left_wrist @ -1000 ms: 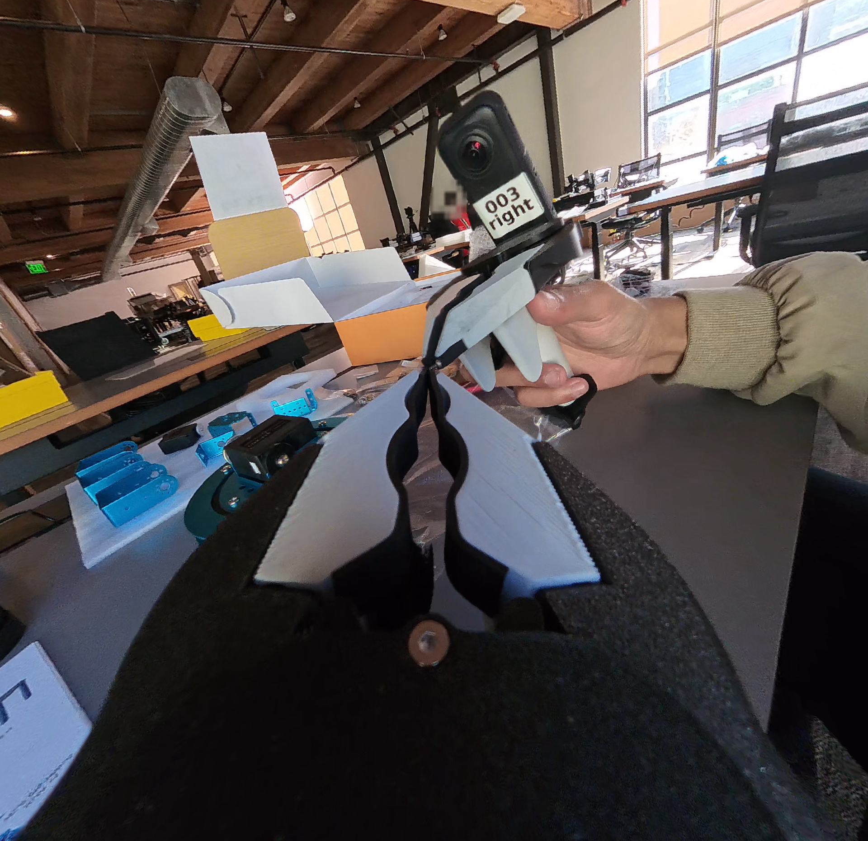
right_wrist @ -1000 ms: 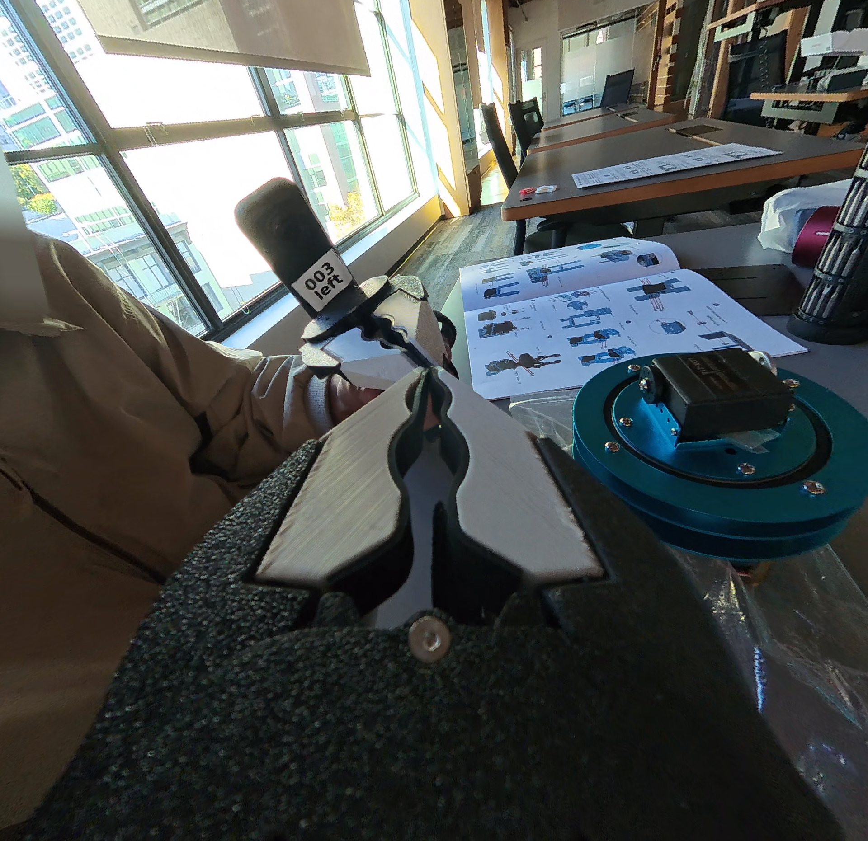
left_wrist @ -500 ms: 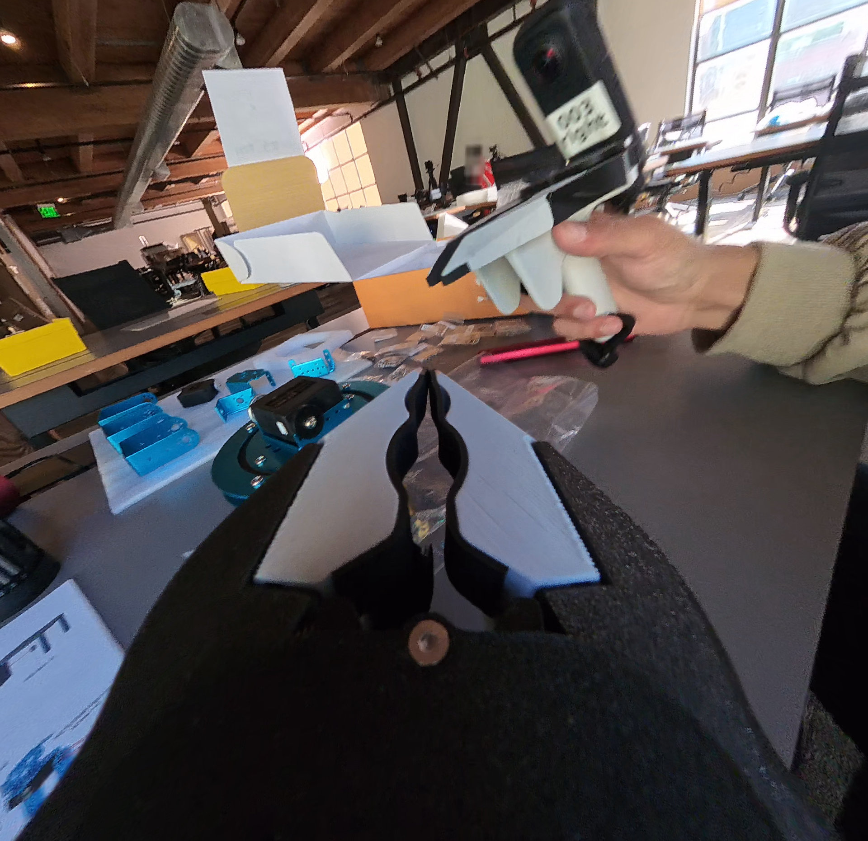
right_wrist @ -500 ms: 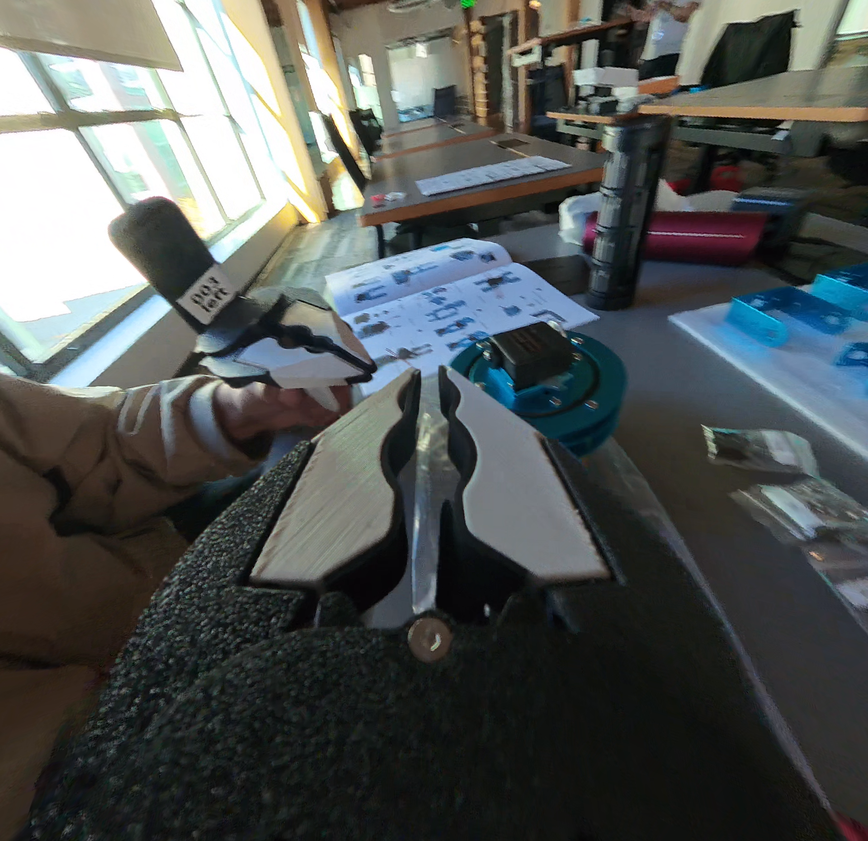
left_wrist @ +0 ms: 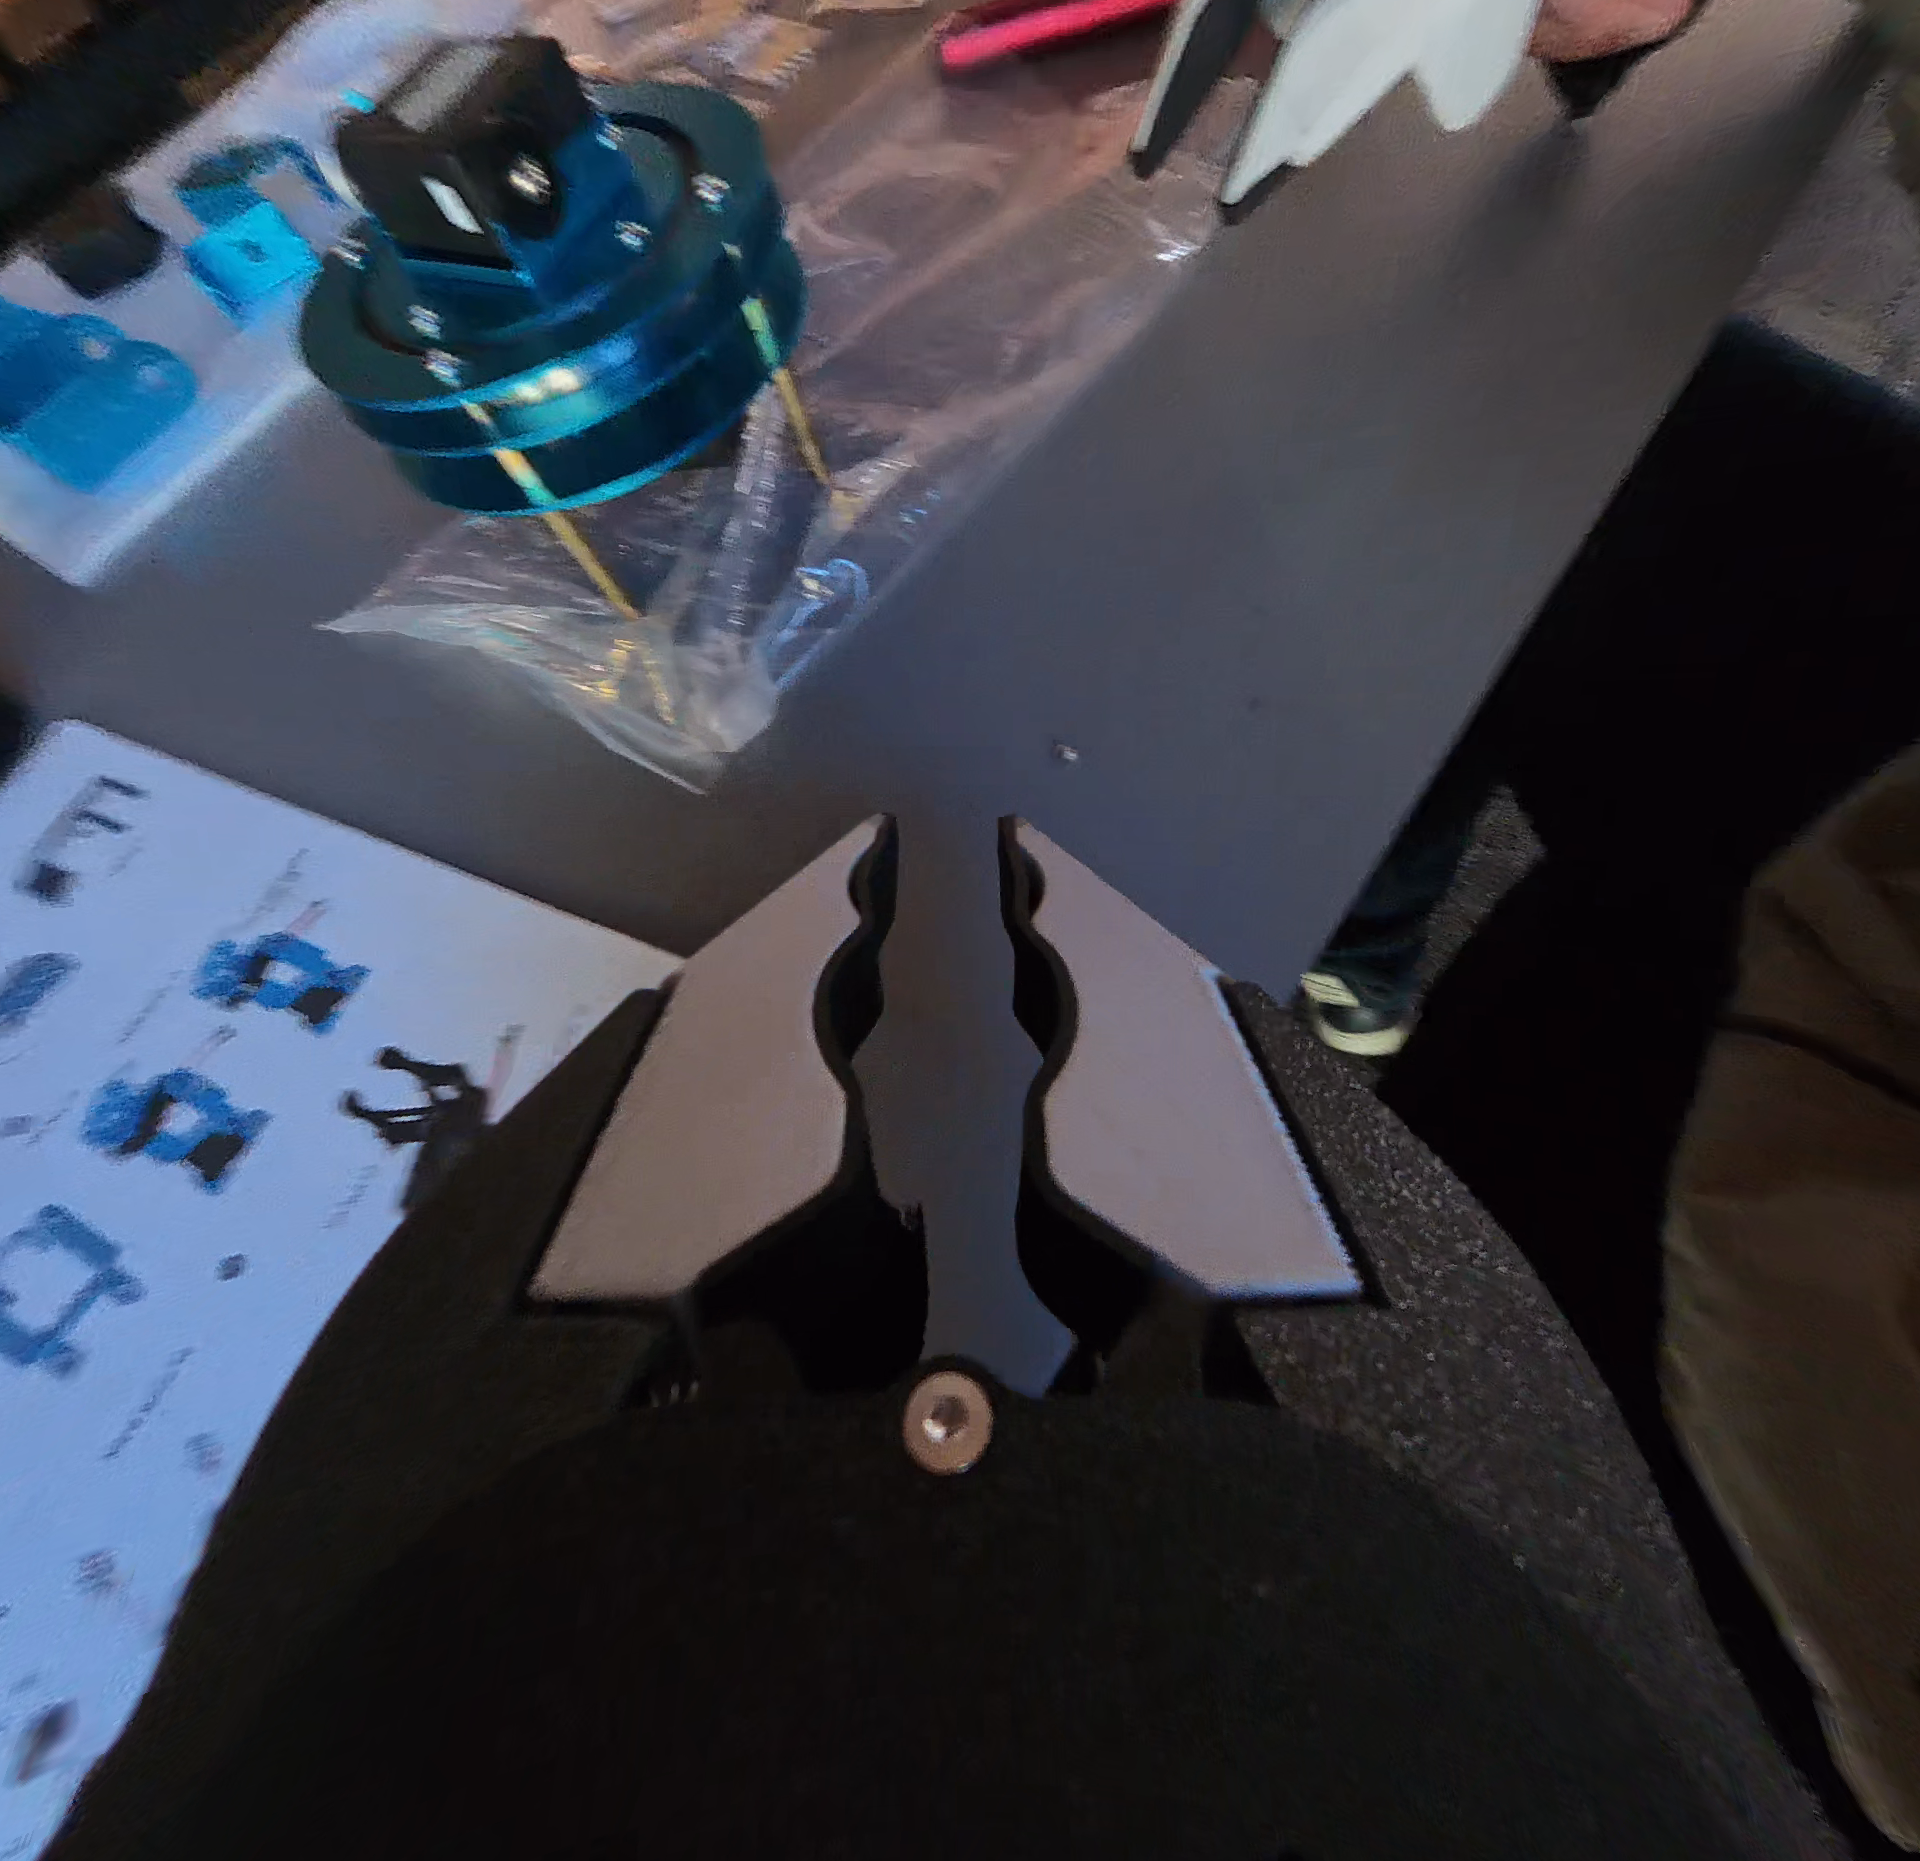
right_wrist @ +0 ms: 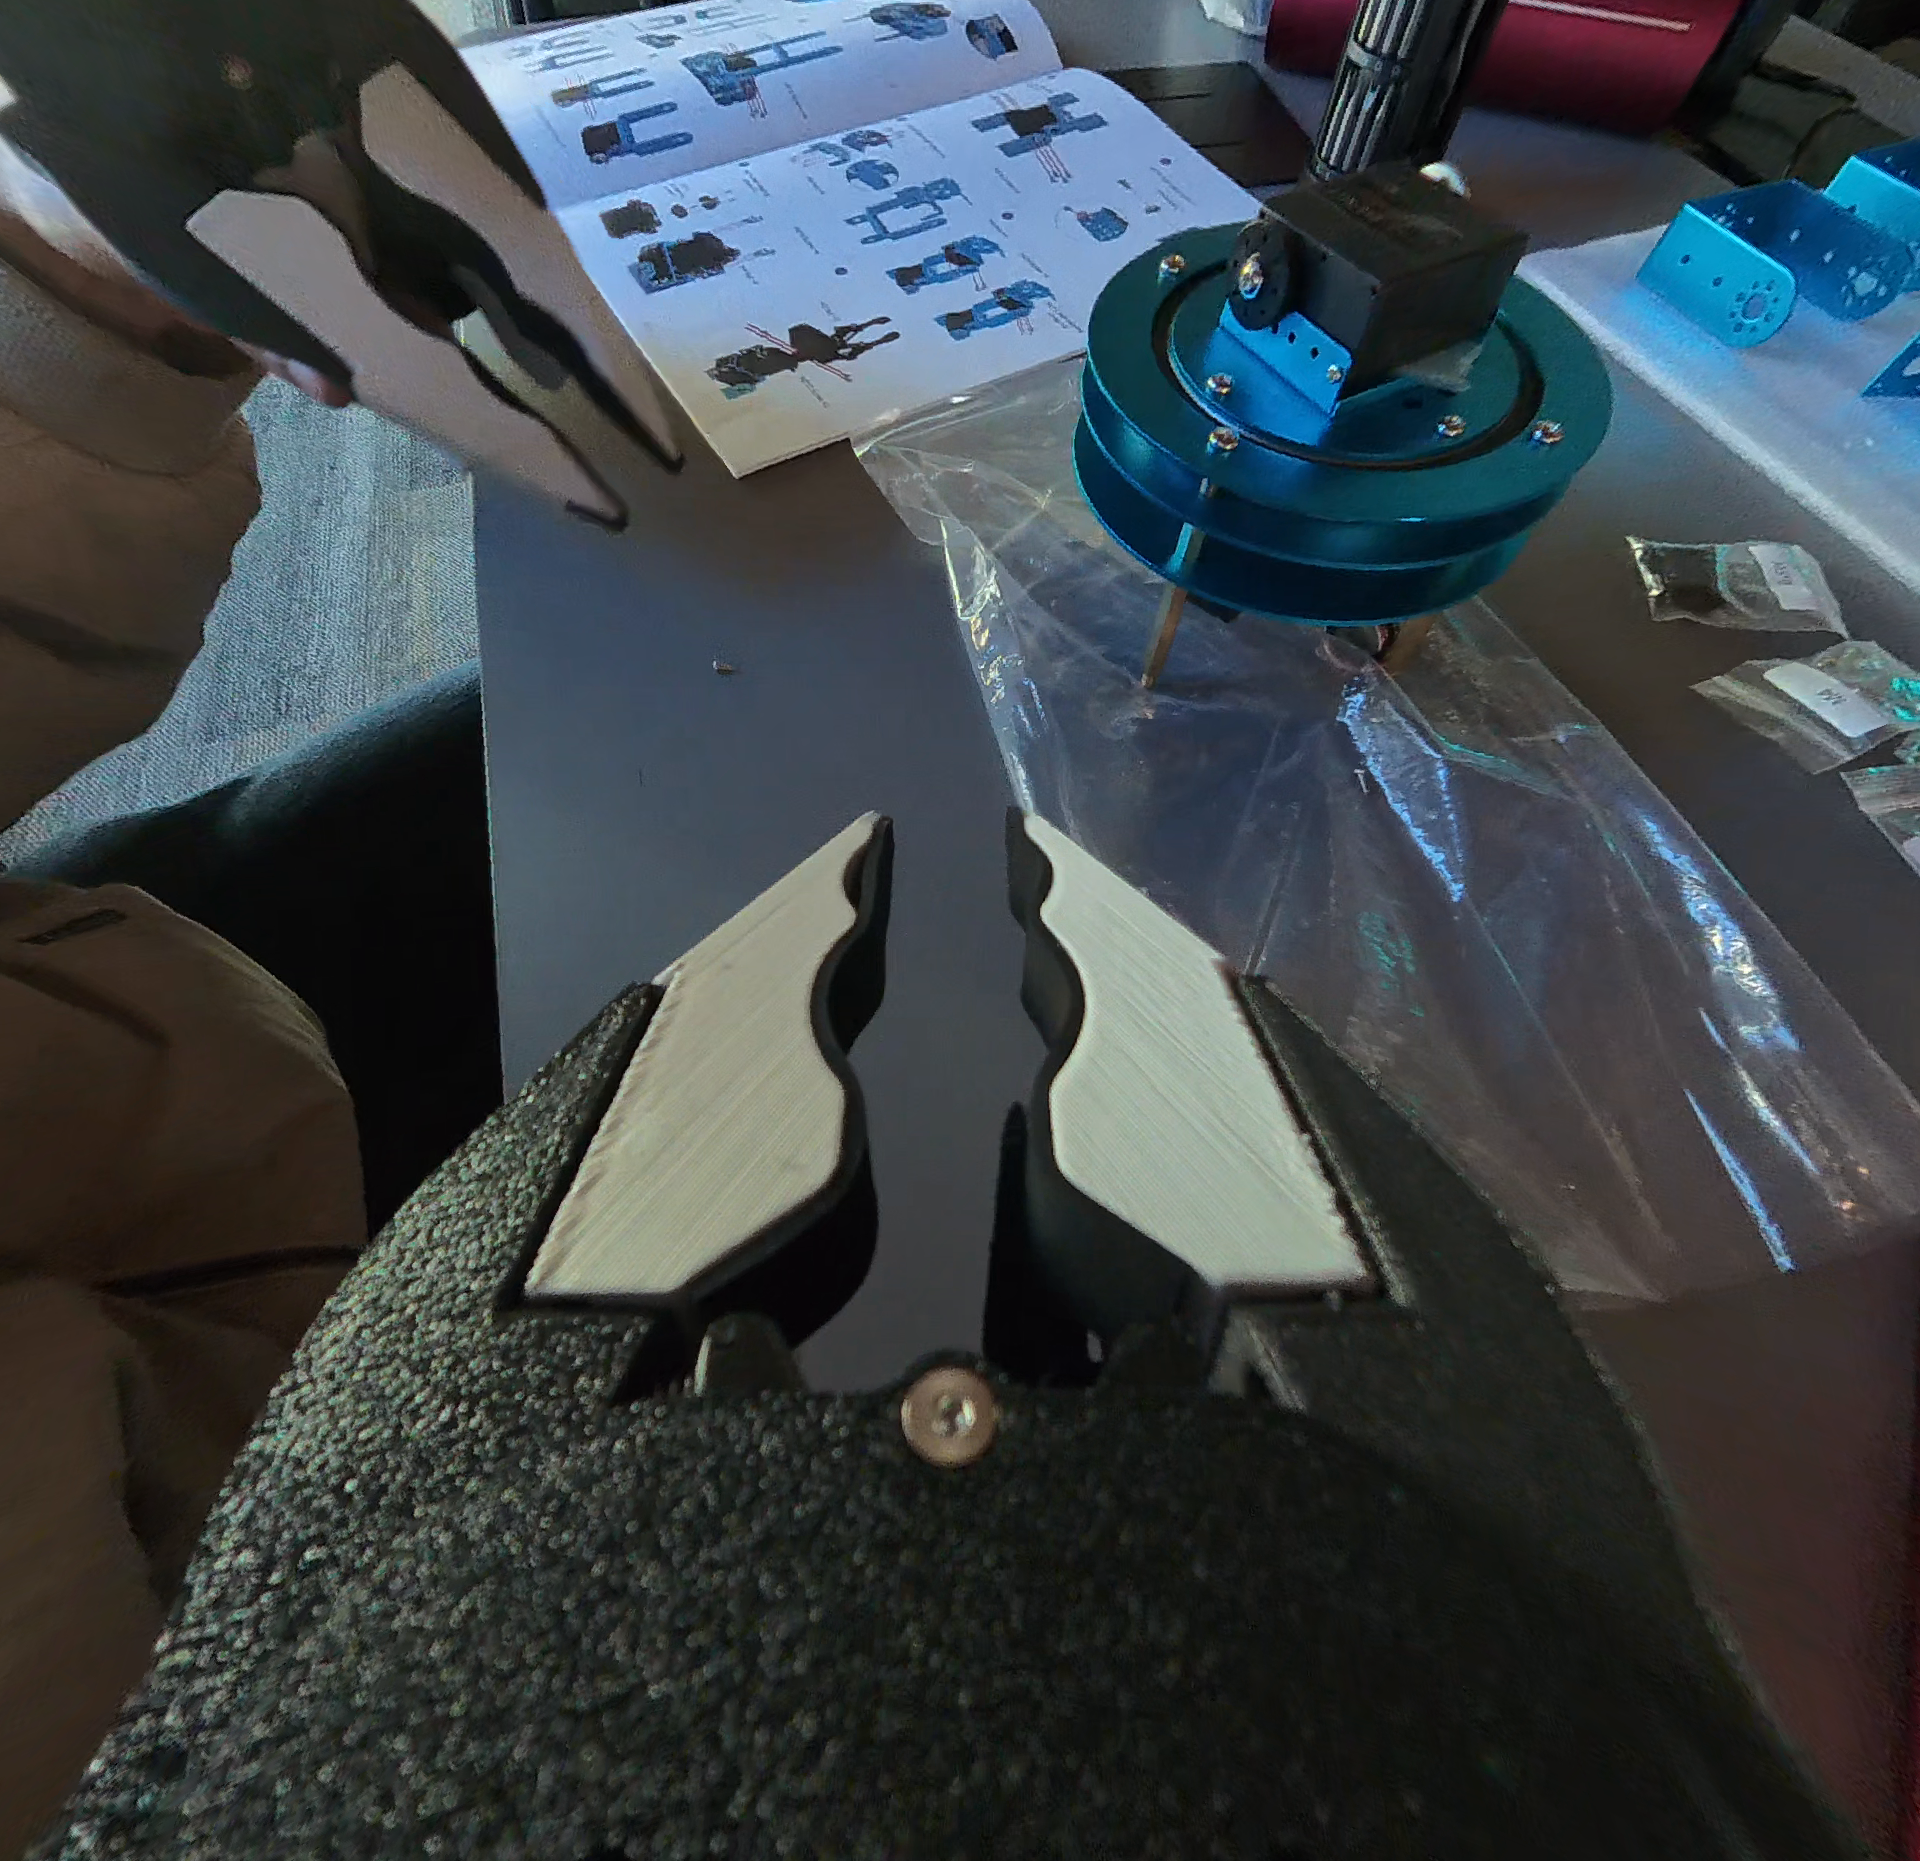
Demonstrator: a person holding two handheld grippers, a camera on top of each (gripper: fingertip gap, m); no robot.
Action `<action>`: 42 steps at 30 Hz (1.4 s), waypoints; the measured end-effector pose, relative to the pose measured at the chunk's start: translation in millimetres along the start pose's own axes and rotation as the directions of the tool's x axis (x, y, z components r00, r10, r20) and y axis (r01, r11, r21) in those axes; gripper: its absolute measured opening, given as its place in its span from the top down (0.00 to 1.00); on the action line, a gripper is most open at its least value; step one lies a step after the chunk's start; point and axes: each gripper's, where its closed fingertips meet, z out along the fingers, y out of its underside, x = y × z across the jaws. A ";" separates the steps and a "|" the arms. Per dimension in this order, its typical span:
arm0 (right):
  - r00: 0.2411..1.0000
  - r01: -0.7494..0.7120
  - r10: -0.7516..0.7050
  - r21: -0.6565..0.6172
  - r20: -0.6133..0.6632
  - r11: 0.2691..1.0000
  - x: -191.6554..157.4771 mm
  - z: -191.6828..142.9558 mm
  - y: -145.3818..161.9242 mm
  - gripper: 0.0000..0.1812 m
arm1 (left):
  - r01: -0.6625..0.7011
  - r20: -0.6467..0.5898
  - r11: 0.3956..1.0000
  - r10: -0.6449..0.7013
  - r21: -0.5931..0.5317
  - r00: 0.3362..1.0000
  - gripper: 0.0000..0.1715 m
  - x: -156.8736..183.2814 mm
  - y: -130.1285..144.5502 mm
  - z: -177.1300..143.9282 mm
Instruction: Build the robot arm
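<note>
My left gripper [left_wrist: 943, 824] is open by a narrow gap and empty, above the bare dark table [left_wrist: 1247, 564]. A tiny screw [left_wrist: 1062, 753] lies just ahead of its right tip. My right gripper [right_wrist: 948, 824] is also open by a narrow gap and empty over the table [right_wrist: 727, 772]; the screw [right_wrist: 724, 666] lies ahead to its left. A round blue base with a black servo on top [left_wrist: 551, 305] stands on brass legs on a clear plastic bag [left_wrist: 644, 585]. In the right wrist view the base [right_wrist: 1340, 429] is ahead right, on the bag [right_wrist: 1351, 876].
An open instruction booklet [left_wrist: 208, 1084] [right_wrist: 831, 201] lies beside the base. Blue brackets [right_wrist: 1787, 263] sit on a white sheet, small parts bags [right_wrist: 1745, 585] to the right. A black ribbed cylinder [right_wrist: 1382, 55] and a red tool [left_wrist: 1060, 9] lie farther back. The table edge runs along the near side. The gap from one gripper's tips to the other's is roughly 15 centimeters. The right gripper is farther from the screw [right_wrist: 724, 666], some 12 centimeters, than the left, some 5 centimeters. Seen from the left wrist view [left_wrist: 1062, 760] as well.
Both grippers have tipped down from facing each other to facing the table. Both have gone from shut to slightly open. The views are blurred by the motion.
</note>
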 end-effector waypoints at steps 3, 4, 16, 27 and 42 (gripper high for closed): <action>0.997 -0.051 0.051 0.006 0.057 0.999 -10.0 4.2 -1.9 0.89 | 0.087 -0.057 0.996 -0.087 -0.017 0.995 0.90 14.5 0.7 2.1; 0.994 -0.061 0.060 0.004 0.092 0.998 -18.9 8.0 -2.9 0.88 | 0.083 -0.051 0.996 -0.084 -0.014 0.995 0.90 17.6 1.7 2.1; 0.991 0.083 -0.061 -0.185 0.122 0.979 -61.8 65.1 3.4 0.85 | -0.178 -0.086 0.979 0.169 -0.105 0.982 0.91 20.1 5.3 34.0; 0.971 -0.179 0.169 0.045 0.168 0.983 -49.6 -20.5 7.9 0.88 | 0.053 -0.164 0.987 -0.078 -0.151 0.983 0.98 16.2 0.3 49.1; 0.869 -0.319 0.223 -0.157 -0.441 0.935 140.6 -130.1 94.8 0.71 | 0.028 -0.137 0.976 -0.058 -0.214 0.989 0.99 17.1 -3.9 56.4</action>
